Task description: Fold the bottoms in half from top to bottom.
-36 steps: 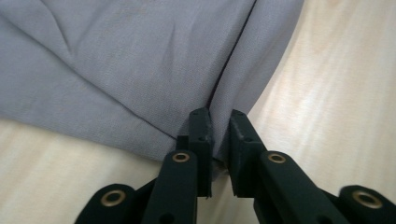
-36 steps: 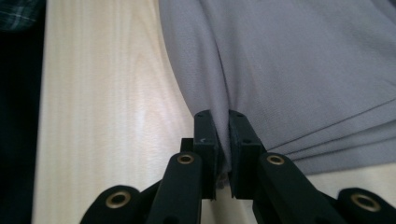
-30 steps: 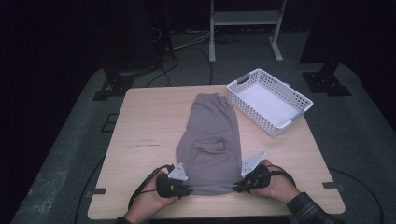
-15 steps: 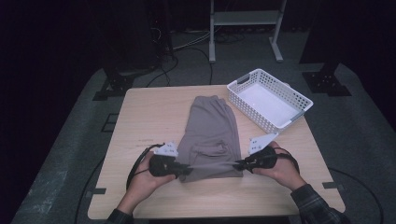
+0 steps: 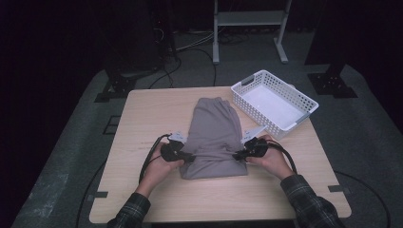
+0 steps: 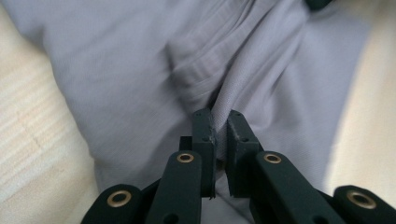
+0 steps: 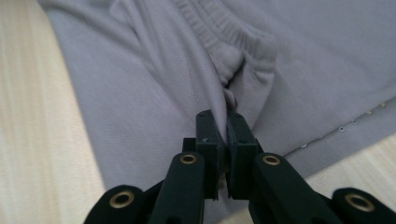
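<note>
Right now both grippers pinch soft grey knit: the left gripper (image 5: 189,156) clamps a fold of the grey garment (image 5: 215,135), the right gripper (image 5: 239,155) clamps its ribbed edge (image 7: 219,35). Between them, it lies flat on the pale wooden table (image 5: 142,114). Farther back sits a white lattice basket (image 5: 273,102), dark floor beyond.

basket (image 5: 304,103) blocking far right, bare table (image 5: 147,114) left

The grey garment (image 5: 214,137) lies flat at the counter's middle, its 6 o'clock end folded over, ribbed waistband bunched.
</note>
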